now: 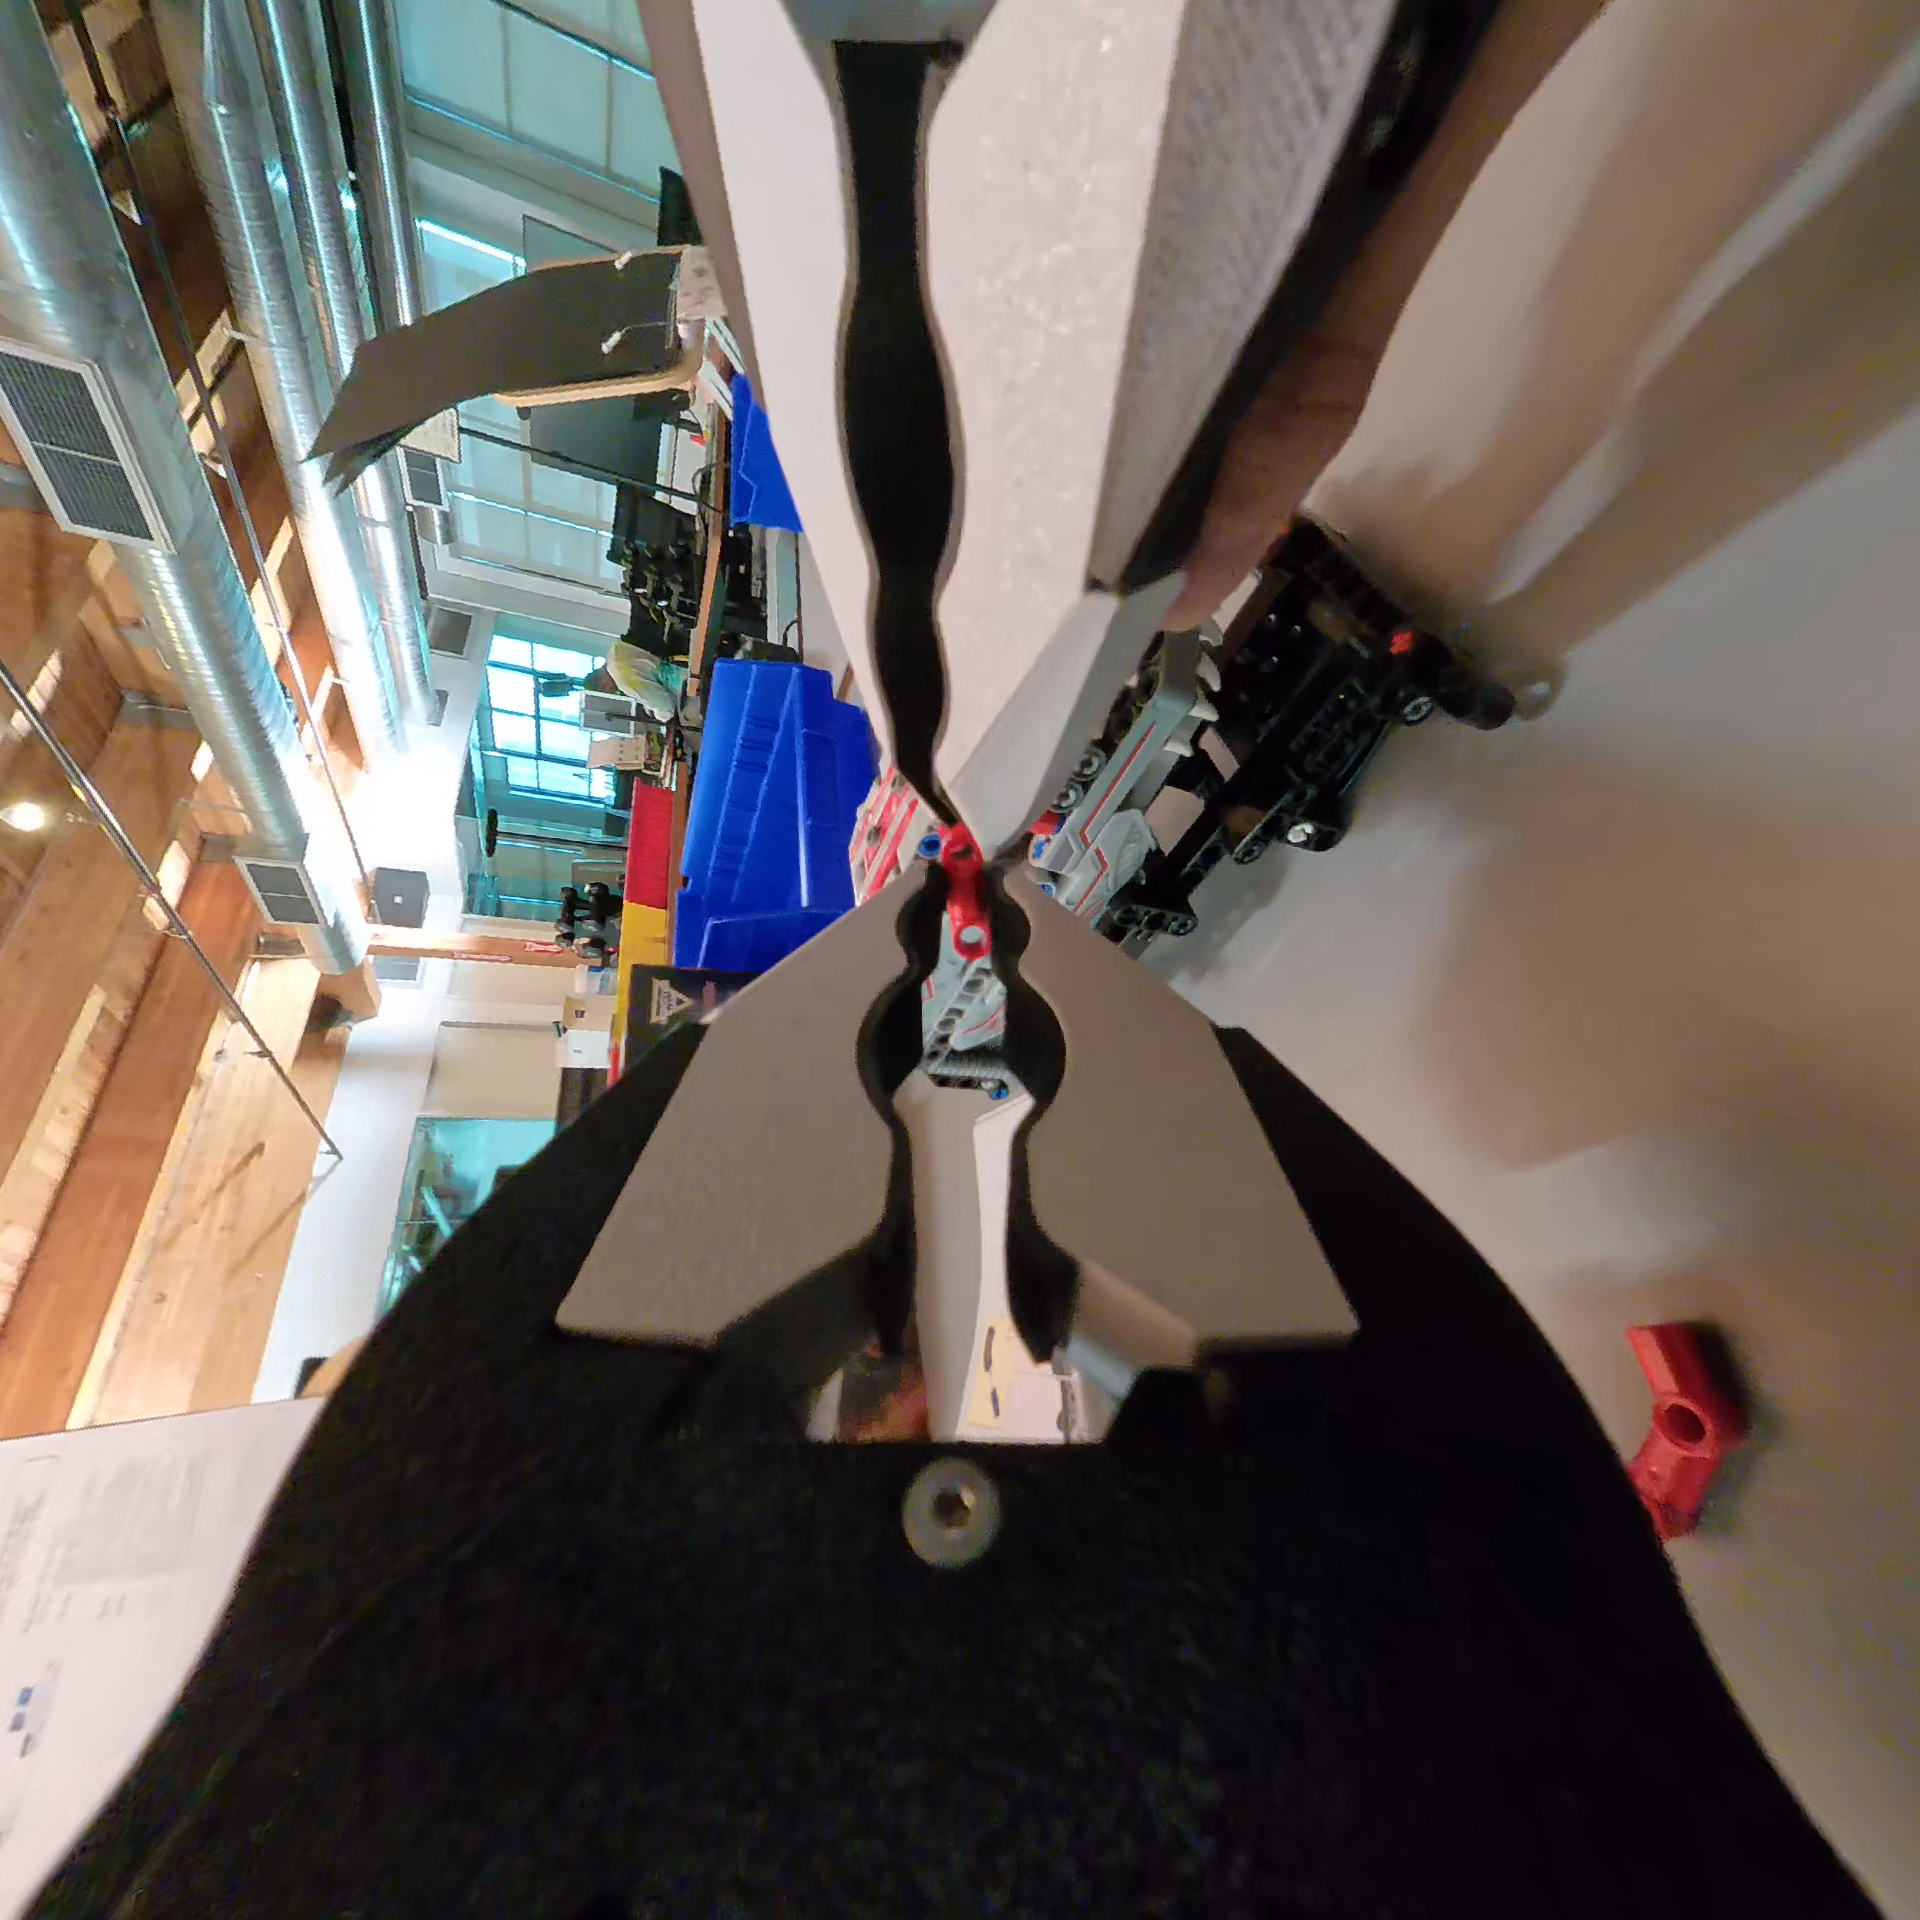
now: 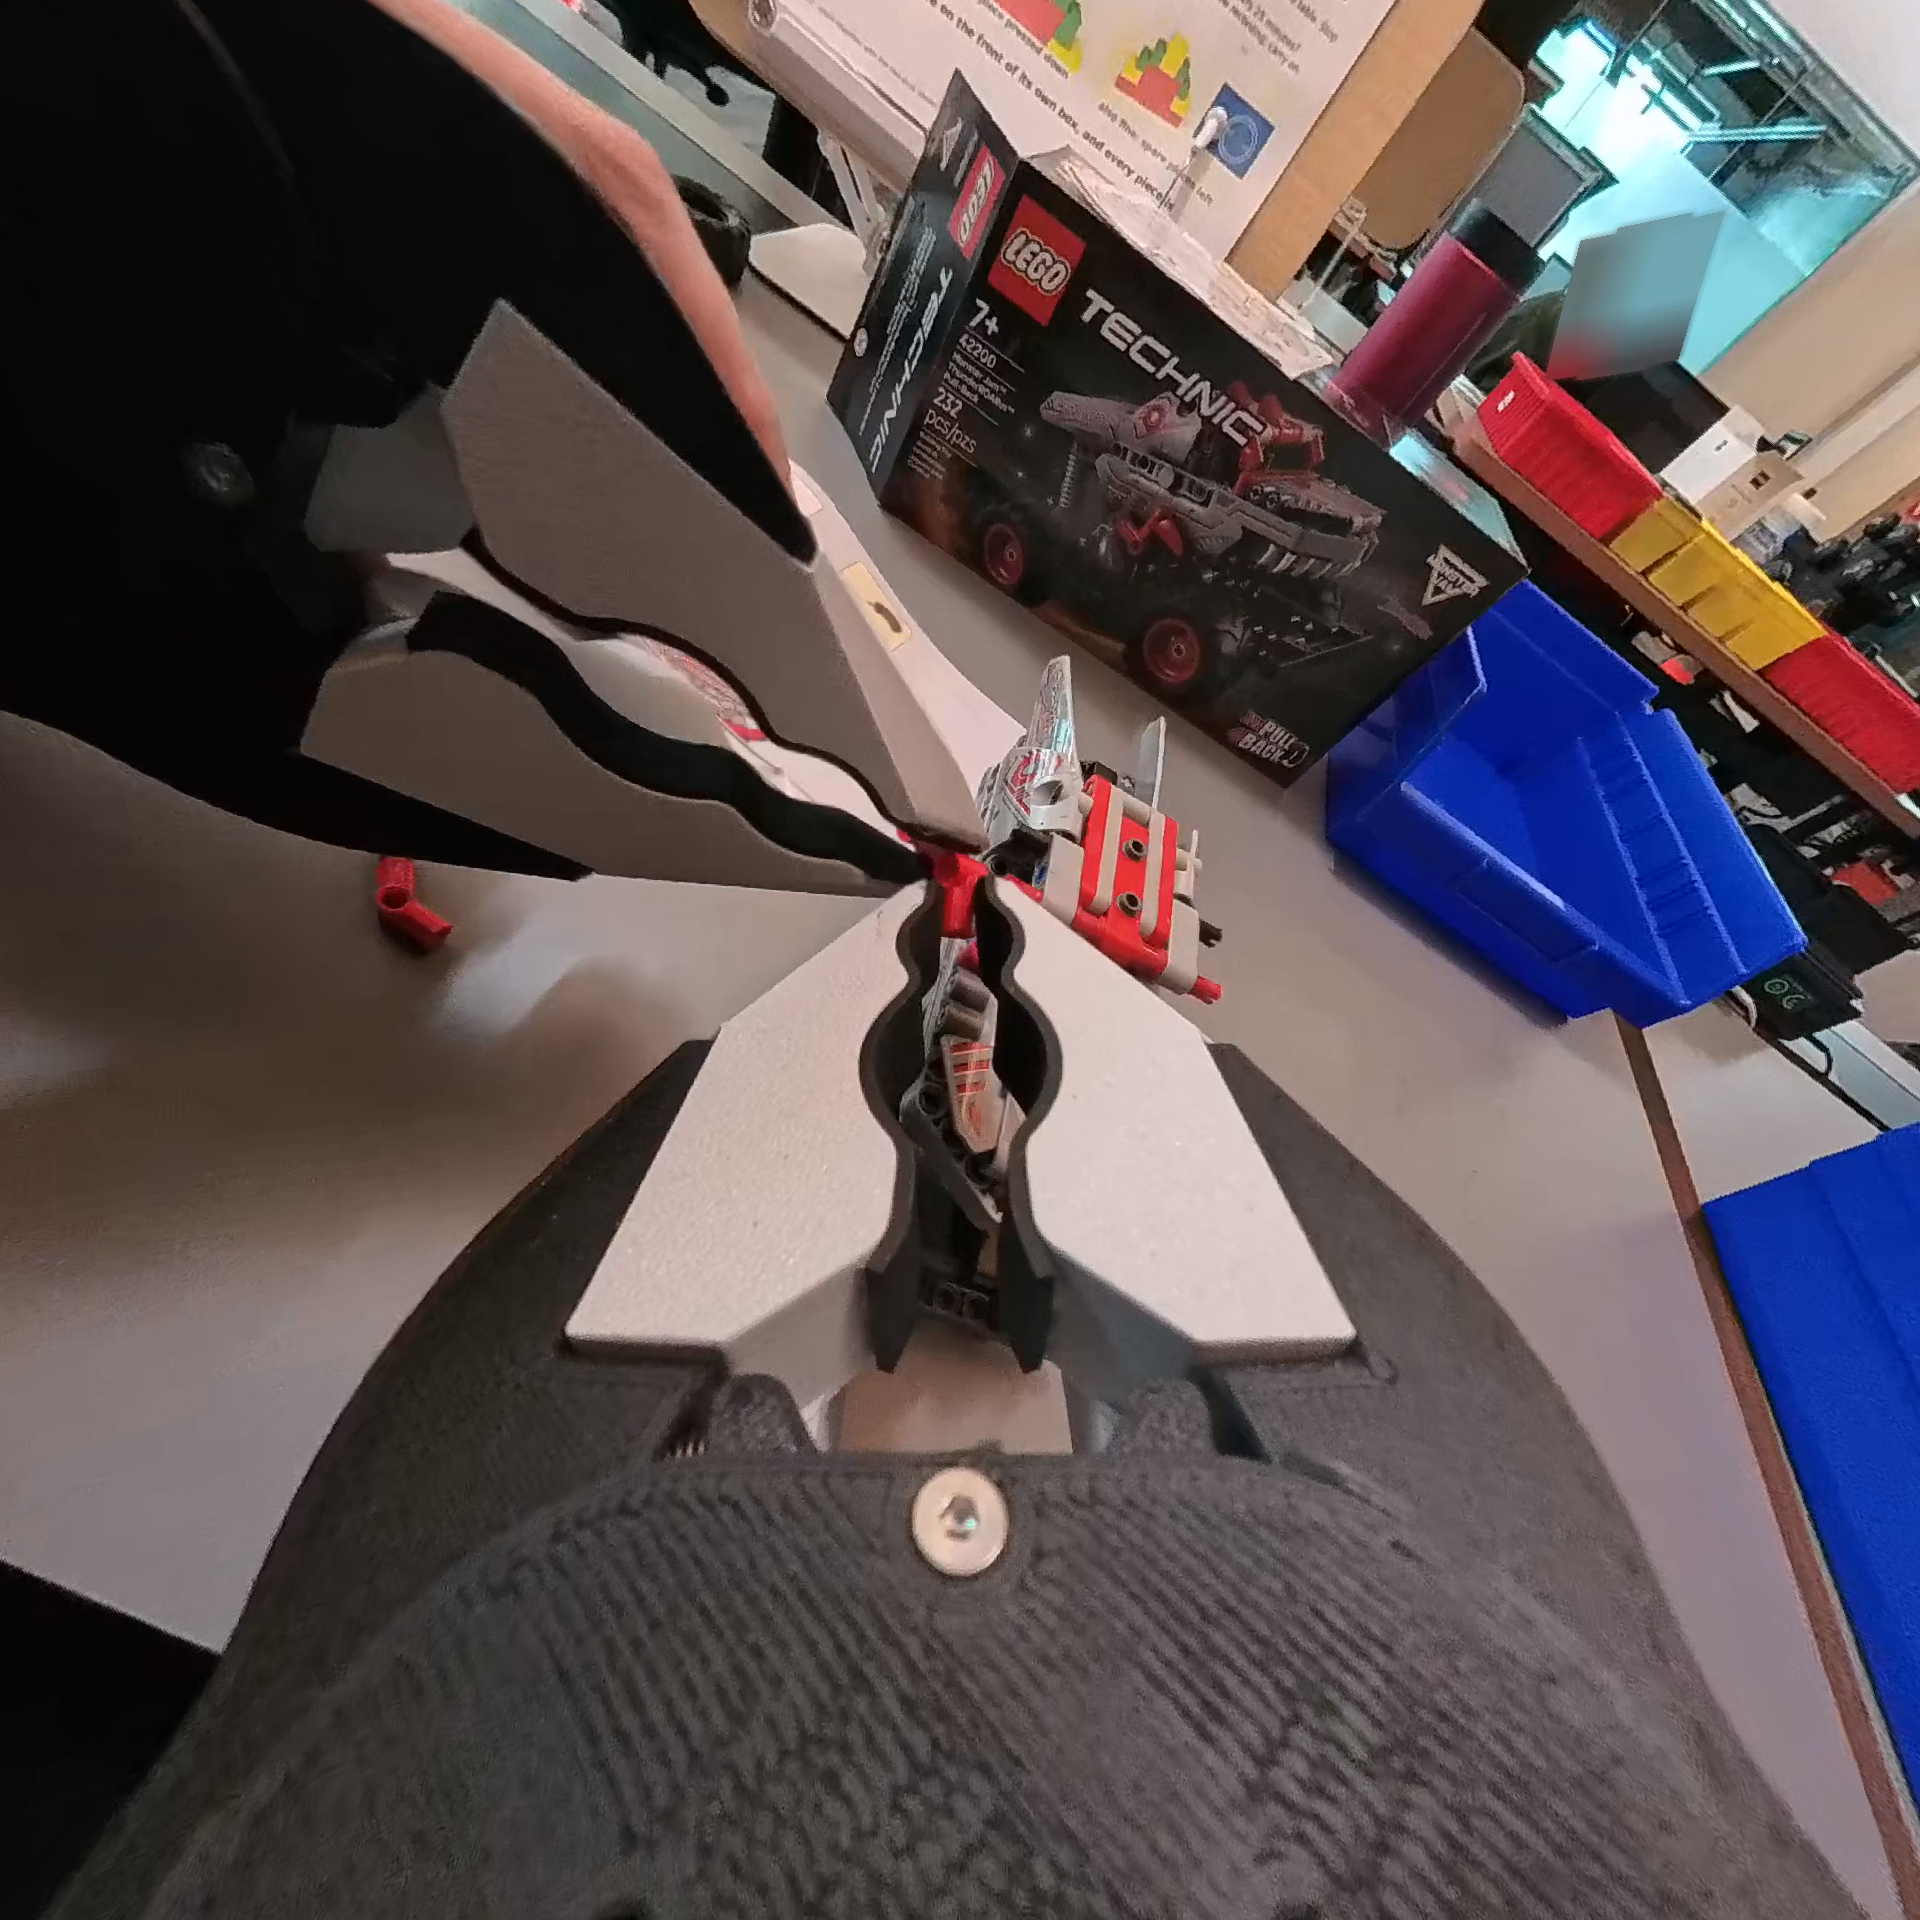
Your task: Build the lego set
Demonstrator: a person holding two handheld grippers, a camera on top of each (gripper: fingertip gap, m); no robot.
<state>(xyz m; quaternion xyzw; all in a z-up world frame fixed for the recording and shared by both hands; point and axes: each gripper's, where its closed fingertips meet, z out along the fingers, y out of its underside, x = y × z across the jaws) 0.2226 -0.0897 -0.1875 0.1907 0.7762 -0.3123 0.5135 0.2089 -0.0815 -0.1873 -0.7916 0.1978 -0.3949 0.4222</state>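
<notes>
A small red connector [image 1: 968, 914] is pinched where the two grippers' tips meet, above the grey table [image 2: 1351, 1195]. My left gripper [image 1: 961, 868] is shut on it; in the right wrist view this gripper [image 2: 930, 842] comes in from the upper left. My right gripper [image 2: 971, 888] is shut on the same red connector [image 2: 951, 894]; in the left wrist view it [image 1: 940, 816] comes in from the top. Grey and black parts show through the gap between each gripper's fingers. A black chassis [image 1: 1309, 707] and a red-and-grey sub-assembly [image 2: 1112, 883] lie on the table close by.
A loose red connector [image 2: 410, 909] lies on the table to the left, also in the left wrist view [image 1: 1683, 1439]. The set's box [image 2: 1143, 447] stands behind, blue bins [image 2: 1558, 810] to its right, a dark red bottle [image 2: 1434, 312] beyond. The table edge [image 2: 1704, 1247] runs along the right. The tips of both grippers are at nearly the same place.
</notes>
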